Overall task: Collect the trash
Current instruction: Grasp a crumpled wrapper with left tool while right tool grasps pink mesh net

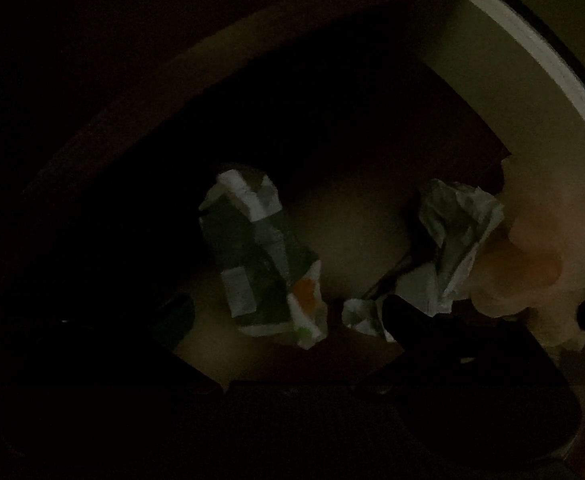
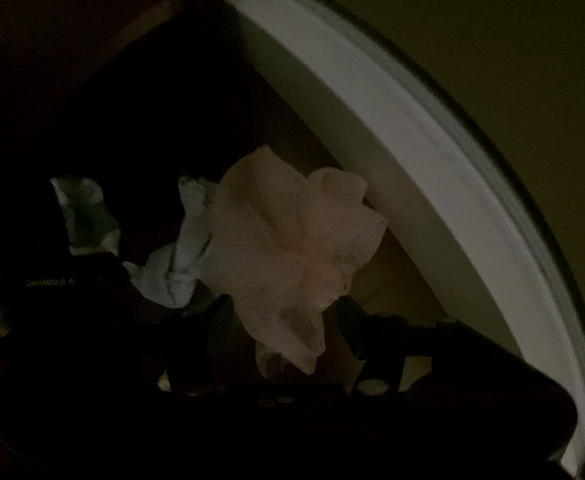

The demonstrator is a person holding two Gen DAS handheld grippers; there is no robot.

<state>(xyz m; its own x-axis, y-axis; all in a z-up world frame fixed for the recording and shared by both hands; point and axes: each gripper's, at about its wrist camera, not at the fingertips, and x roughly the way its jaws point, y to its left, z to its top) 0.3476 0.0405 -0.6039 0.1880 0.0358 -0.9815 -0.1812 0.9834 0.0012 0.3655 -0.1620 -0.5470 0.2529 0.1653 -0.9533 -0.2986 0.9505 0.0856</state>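
Observation:
The scene is very dark. In the left wrist view a crumpled printed wrapper (image 1: pixel 260 256) lies on the floor between the spread fingers of my left gripper (image 1: pixel 288 316), which is open and not touching it. A second crumpled paper (image 1: pixel 456 236) and a small scrap (image 1: pixel 362 316) lie to its right. In the right wrist view a pale pink crumpled tissue (image 2: pixel 288 248) sits between the fingers of my right gripper (image 2: pixel 286 320), which is open with gaps on both sides. The white paper (image 2: pixel 176 264) lies just left of the tissue.
A white baseboard (image 2: pixel 412 128) curves along the wall close behind the trash, and it also shows in the left wrist view as the baseboard (image 1: pixel 532 52). The left gripper's dark body (image 2: pixel 52 280) is at the left of the right wrist view. A dark furniture edge (image 1: pixel 172 80) arches over the floor.

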